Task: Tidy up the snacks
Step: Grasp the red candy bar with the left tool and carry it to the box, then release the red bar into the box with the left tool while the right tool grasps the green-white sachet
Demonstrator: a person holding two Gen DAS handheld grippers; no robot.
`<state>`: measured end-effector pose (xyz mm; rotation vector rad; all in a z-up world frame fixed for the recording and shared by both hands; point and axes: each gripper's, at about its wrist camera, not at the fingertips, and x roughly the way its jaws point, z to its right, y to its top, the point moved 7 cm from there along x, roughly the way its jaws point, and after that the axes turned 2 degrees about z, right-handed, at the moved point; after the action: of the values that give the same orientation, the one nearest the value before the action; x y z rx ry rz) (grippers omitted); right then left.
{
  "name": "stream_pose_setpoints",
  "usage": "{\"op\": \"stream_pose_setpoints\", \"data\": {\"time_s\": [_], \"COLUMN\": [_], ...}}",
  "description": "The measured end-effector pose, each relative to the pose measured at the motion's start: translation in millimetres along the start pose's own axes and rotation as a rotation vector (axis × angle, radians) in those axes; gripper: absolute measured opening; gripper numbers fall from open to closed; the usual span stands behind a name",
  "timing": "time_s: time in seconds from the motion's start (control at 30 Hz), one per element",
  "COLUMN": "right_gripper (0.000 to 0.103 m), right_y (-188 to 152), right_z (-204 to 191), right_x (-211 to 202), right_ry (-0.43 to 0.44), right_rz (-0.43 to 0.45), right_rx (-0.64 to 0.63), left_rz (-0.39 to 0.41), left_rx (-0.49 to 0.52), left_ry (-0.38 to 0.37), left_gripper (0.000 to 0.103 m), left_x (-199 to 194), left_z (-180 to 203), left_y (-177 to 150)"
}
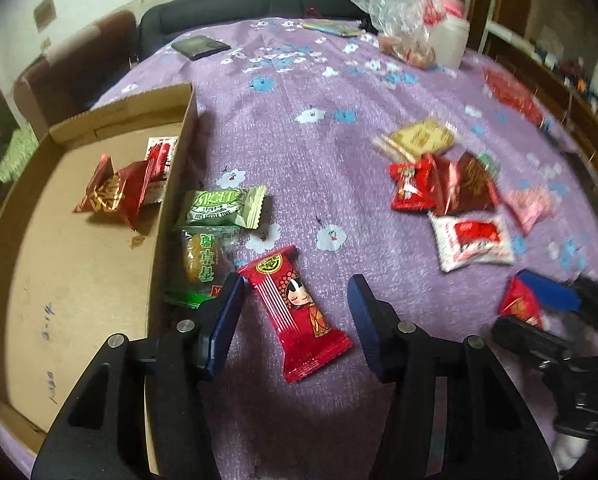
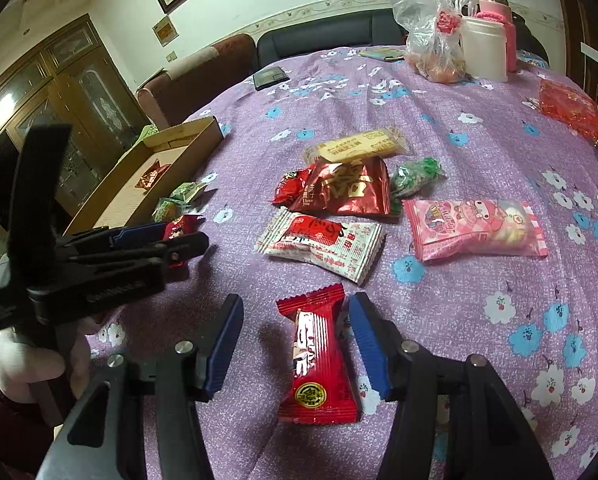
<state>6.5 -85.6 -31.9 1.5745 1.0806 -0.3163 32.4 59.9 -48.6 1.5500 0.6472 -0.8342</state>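
While the left gripper (image 1: 297, 312) is held with its blue pads spread, a red packet with a cartoon figure (image 1: 299, 314) is seen lying flat on the purple flowered cloth (image 1: 299, 152) between them; neither pad presses on it. Just beside the left pad, a green-wrapped cake (image 1: 199, 260) and a pale green packet (image 1: 223, 208) are found against the outer wall of the cardboard box (image 1: 175, 184). Inside the box, a red foil packet (image 1: 113, 192) and a red-and-white packet (image 1: 161, 164) are seen.

The right gripper (image 2: 295, 340) is likewise held with its jaws apart, and a second red packet (image 2: 317, 360) lies on the cloth between the pads, close to the right pad; contact cannot be told. Farther out, a white packet with red print (image 2: 323, 246), a pink packet (image 2: 473, 228), a large red foil bag (image 2: 347, 192) and a yellow bar (image 2: 357, 148) are scattered near one another. At the far edge, a clear plastic bag (image 2: 431, 32) and a white jar (image 2: 485, 46) are seen.
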Motion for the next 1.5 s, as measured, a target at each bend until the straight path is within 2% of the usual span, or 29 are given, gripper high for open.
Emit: {"op": "stream_pose_setpoints", "data": {"time_s": [0.03,0.07,0.13,0.23,0.3,0.33,0.4,0.63,0.73,1.0,1.13,1.27,1.5], "right_gripper": [0.059,0.060,0.060,0.058,0.035,0.034,0.030,0.029,0.029,0.029,0.029,0.029,0.029], "right_y": [0,0,0,0,-1,-2,-5,-14,-11,23,49,79,132], "right_z": [0,0,-1,-2,-1,0,-1,7,1,-44,-79,-117,-164], "right_x": [0,0,0,0,0,0,-4,-31,-43,-51,-36,-3,75], "right_ry": [0.000,0.000,-0.001,-0.010,-0.052,-0.075,-0.070,-0.079,-0.073,-0.022,0.084,0.198,0.204], "right_rz": [0.000,0.000,0.000,-0.001,-0.006,-0.015,-0.018,0.009,0.015,0.047,0.025,-0.033,-0.110], "right_rx": [0.000,0.000,-0.002,-0.009,-0.019,-0.028,-0.023,0.025,0.019,-0.046,-0.046,-0.021,-0.006], "left_rz": [0.005,0.009,0.008,0.016,0.015,0.022,0.040,0.122,0.141,0.157,0.156,0.132,0.053], "left_rx": [0.020,0.033,0.039,0.083,0.067,0.049,0.010,-0.092,-0.134,-0.246,-0.288,-0.336,-0.429], "left_ry": [0.000,-0.012,-0.097,-0.117,-0.143,-0.161,-0.198,-0.292,-0.318,-0.268,-0.260,-0.281,-0.330], "left_gripper": [0.054,0.043,0.020,0.020,0.020,0.019,0.020,0.020,0.020,0.020,0.020,0.020,0.020], "left_x": [-1,-1,-4,-9,-13,-17,-28,-74,-87,-95,-90,-71,-22], "left_z": [3,4,9,15,13,10,5,-19,-41,-129,-165,-193,-223], "left_y": [0,-1,-4,-10,-11,-12,-12,-11,-10,-7,1,20,53]}}
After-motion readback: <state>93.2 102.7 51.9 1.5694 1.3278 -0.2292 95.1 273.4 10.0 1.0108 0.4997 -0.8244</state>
